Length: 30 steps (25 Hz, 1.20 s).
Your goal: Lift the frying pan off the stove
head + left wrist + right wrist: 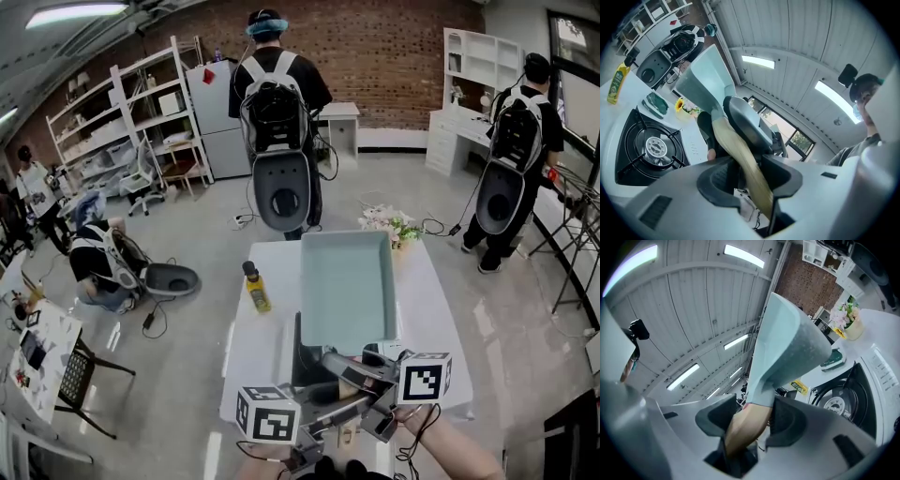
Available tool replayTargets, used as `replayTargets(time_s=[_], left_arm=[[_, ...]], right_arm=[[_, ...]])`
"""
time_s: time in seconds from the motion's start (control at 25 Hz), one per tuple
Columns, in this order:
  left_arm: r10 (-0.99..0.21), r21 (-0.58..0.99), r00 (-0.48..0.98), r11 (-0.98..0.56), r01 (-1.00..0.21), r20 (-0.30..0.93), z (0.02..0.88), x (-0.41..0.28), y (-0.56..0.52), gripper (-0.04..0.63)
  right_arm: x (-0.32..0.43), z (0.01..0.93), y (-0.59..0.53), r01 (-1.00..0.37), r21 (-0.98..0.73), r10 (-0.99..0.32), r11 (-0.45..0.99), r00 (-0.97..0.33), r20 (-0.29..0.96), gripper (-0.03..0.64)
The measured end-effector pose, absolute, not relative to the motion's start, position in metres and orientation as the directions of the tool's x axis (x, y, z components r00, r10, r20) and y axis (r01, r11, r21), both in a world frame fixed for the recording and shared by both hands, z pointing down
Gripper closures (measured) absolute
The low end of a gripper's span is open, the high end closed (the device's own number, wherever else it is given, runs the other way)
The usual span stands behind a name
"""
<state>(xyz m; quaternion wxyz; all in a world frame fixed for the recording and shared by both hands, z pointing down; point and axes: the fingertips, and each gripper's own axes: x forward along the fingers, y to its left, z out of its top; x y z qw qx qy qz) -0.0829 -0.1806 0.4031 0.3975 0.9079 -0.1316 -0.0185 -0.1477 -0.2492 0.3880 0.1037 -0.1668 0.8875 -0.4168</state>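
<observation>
Head view, first observer: the white tabletop (262,347) fills the middle, and people are at work on the floor behind, well apart from it. The pale green square pan (347,281) is up in the air above the tabletop, clear of the black stove (307,361).

Second observer: Agreed. The left gripper view shows the burner bare, with nothing resting on the grate. By my reading the lift is done or nearly so, and what remains is carrying the pan away.

First observer: And the holds?

Second observer: Both are on the wooden handle (740,154). The left gripper (747,176) has its fingers (783,171) closed on the handle's near end. The right gripper (751,420) clamps the same handle just below the pan body, with its fingers (787,420) kept partly apart by the wood's thickness.

First observer: Risks, then. All the pan's weight hangs out beyond the two grips. If either hold slackens, the handle may turn between the fingers and the pan could sag or roll back down onto the grate.

Second observer: The pan also sits tilted in both gripper views. A swing to the left could knock over the yellow bottle (256,288) standing near the pan's left edge. The flowers (389,223) at the far edge look less exposed. The two hands also have to travel together, because twisting against each other could make the smooth wood slip.
</observation>
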Motion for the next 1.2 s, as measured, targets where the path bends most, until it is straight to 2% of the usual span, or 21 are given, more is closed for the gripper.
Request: replayTargets(time_s=[1.2], left_arm=[[-0.238, 0.686, 0.969, -0.694, -0.221, 0.071, 0.391, -0.084, -0.178, 0.445]], right_arm=[[-0.148, 0.372, -0.247, -0.223, -0.737, -0.398, 0.638, -0.915, -0.068, 0.419]])
